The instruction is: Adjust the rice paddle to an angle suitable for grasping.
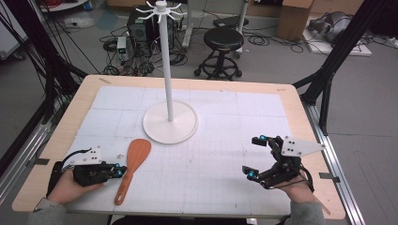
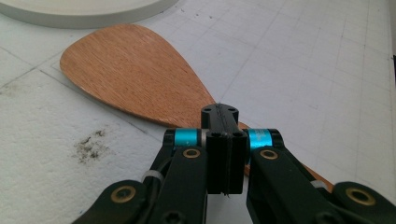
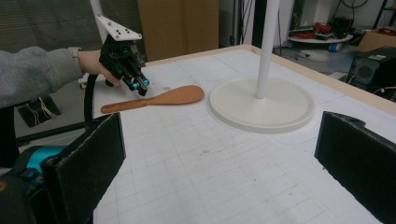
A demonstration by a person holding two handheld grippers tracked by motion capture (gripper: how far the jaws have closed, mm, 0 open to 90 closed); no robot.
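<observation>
One wooden spatula (image 1: 133, 168), reddish-brown with a wide flat blade, lies flat; the left gripper (image 1: 123, 171), jaws pressed together empty, sits just beside its handle, while the right gripper (image 1: 254, 158) gapes wide, holding nothing.

The left gripper (image 1: 119, 171) is held low at the near left, its jaws pressed together and pointed right. The right gripper (image 1: 256, 157) is held at the near right, jaws spread wide, pointed left.

One wooden spatula (image 1: 133, 167), one white stand (image 1: 169, 123) (hooks on top), two claws.
</observation>
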